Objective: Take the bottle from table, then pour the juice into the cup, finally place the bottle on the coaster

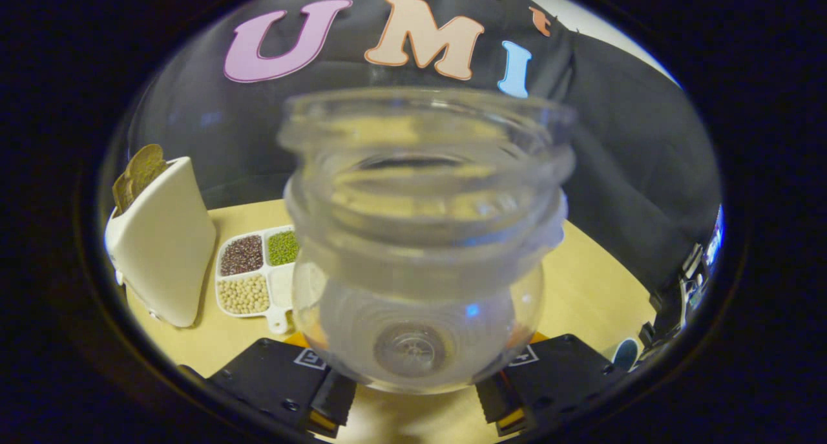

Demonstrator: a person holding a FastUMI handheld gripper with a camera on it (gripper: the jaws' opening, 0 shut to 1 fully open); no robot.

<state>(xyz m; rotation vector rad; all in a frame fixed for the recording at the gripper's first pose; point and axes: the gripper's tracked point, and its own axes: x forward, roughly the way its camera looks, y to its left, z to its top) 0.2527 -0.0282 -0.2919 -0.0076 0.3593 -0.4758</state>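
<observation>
A clear, open-mouthed bottle (420,250) stands upright between my fingers, and no juice shows inside it. My gripper (417,399) is shut on the bottle's lower body, one finger (333,399) on its left side and the other on its right. Slivers of an orange coaster (298,338) show under the bottle's base on both sides, on the wooden table (581,289). The bottle hides what lies straight ahead.
A tall white holder (165,247) with brown pieces stands at the far left. Beside it lies a white divided tray (274,295) of beans and grains. A small blue round thing (625,353) sits by my right finger. Dark equipment stands at the table's right edge.
</observation>
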